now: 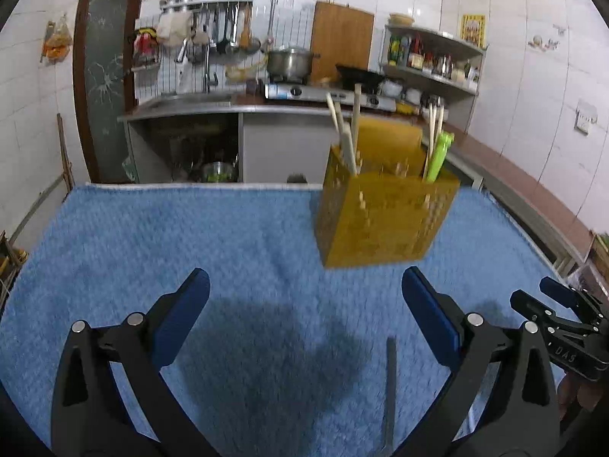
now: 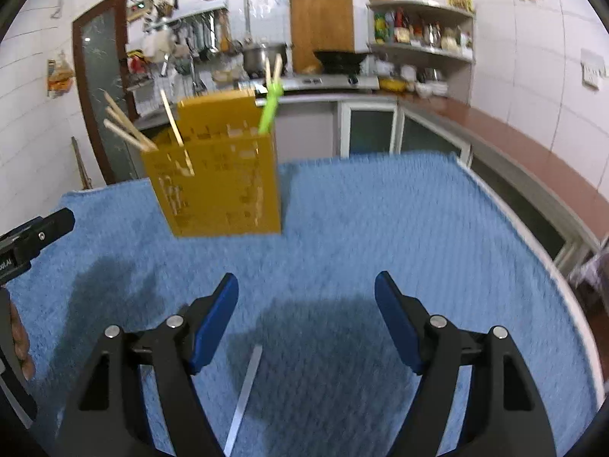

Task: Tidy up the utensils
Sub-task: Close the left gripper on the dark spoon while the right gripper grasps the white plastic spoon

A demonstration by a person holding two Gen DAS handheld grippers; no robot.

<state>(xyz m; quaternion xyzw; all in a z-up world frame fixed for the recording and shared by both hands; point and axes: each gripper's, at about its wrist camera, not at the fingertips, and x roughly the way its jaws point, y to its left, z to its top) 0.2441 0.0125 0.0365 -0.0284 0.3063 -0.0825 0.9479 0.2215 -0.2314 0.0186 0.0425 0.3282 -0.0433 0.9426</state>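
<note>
The yellow holder (image 1: 380, 217) stands on the blue towel (image 1: 228, 236), chopsticks (image 1: 344, 133) inside. Nearer than it, both the left gripper (image 1: 304, 297) and right gripper (image 2: 306, 297) gape, empty, over a grey utensil (image 2: 245, 392).

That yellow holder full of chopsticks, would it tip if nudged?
Possibly. The yellow holder is tall with a narrow base, and the chopsticks lean out one side. Its perforated walls look like thin plastic, so probably light. The blue towel underneath likely resists sliding.
</note>
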